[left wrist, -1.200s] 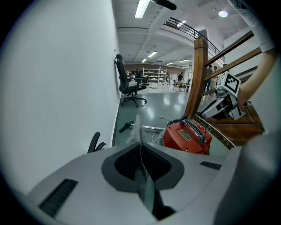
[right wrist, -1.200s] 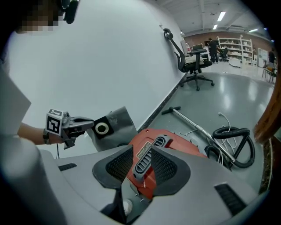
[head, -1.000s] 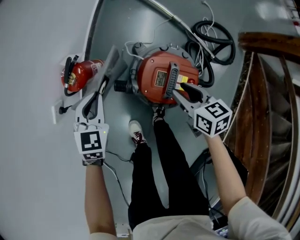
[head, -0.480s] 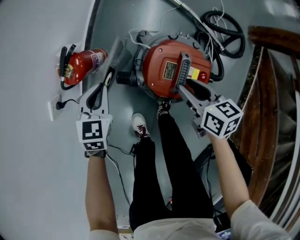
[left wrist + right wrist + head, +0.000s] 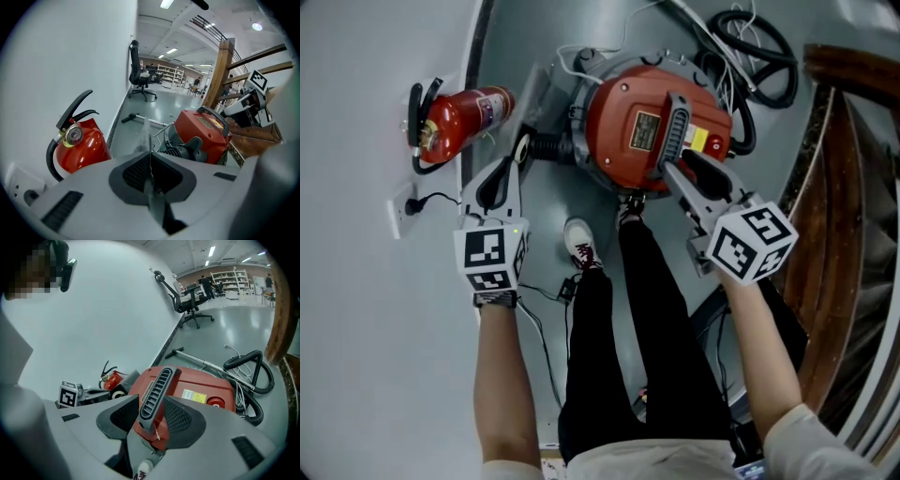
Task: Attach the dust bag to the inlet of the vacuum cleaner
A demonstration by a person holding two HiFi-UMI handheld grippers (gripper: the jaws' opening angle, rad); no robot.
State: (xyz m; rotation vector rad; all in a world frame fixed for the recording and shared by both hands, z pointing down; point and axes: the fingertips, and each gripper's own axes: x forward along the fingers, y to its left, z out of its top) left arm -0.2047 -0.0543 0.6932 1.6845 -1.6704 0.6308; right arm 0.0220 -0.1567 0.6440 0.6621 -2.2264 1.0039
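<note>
The red vacuum cleaner (image 5: pixel 628 122) stands on the grey floor, its black ribbed inlet (image 5: pixel 546 147) sticking out to the left. My left gripper (image 5: pixel 517 150) is shut on the thin grey dust bag (image 5: pixel 536 98), just left of the inlet. In the left gripper view the bag (image 5: pixel 143 136) shows edge-on between the closed pads, with the inlet (image 5: pixel 185 151) ahead to the right. My right gripper (image 5: pixel 152 404) has the black ribbed handle (image 5: pixel 157 390) between its pads. Its jaws have just been opening slightly, and both pads still lie against the handle.
A red fire extinguisher (image 5: pixel 455 122) lies by the white wall at the left, with a wall socket (image 5: pixel 403 211) below it. A black hose coil (image 5: pixel 759 52) and cables lie beyond the vacuum. A wooden stair rail (image 5: pixel 853 187) runs at the right. The person's shoe (image 5: pixel 579 244) is near the vacuum.
My left gripper has sunk with the dust bag and now sits beside the inlet. The right gripper stays at the handle, rolled a little.
</note>
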